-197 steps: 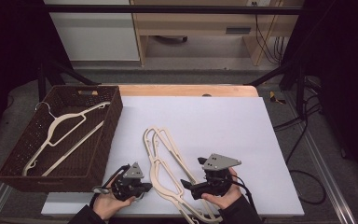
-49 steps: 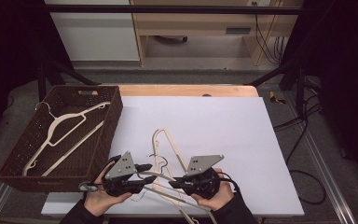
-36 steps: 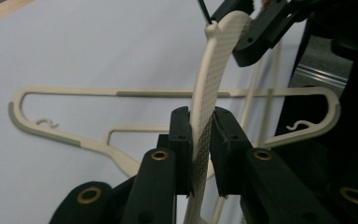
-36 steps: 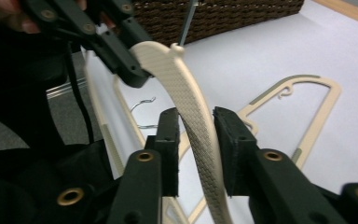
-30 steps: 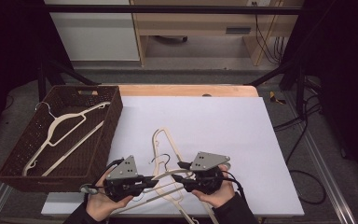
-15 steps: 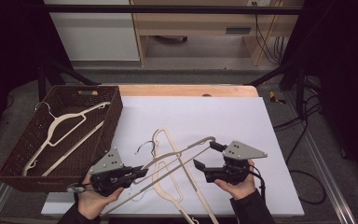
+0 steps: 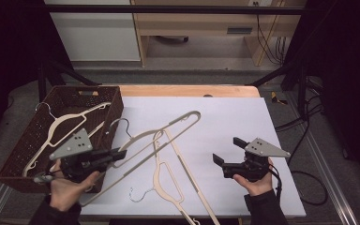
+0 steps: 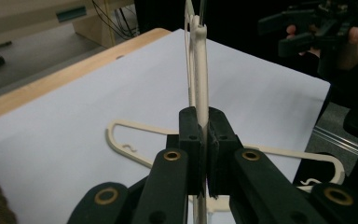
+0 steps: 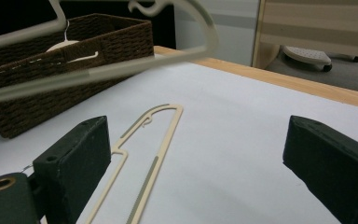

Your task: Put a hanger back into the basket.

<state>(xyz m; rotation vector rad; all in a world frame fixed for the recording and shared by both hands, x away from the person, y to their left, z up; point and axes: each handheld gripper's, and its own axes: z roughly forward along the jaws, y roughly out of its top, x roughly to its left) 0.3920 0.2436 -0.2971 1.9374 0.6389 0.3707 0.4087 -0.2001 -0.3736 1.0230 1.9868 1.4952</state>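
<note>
1. Black pads of the left gripper [image 8: 204, 140] are clamped tight on a bar of the cream hanger [image 7: 161, 136], carrying it off the sheet by one hand
2. Right gripper [image 7: 228, 154] has just been opening, jaws wide with nothing between them, so it looks like it has let the hanger go
3. Lifted hanger's long axis slants from the near left up to the far right, hook [image 7: 119, 124] beside the wicker basket [image 7: 14, 159], probably where it's headed
4. Second hanger [image 7: 180, 178] lies flat on the white sheet [image 7: 243, 117]

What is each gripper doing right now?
Left gripper: closed on the raised hanger.
Right gripper: open, holding nothing; its jaws have just been opening.
</note>
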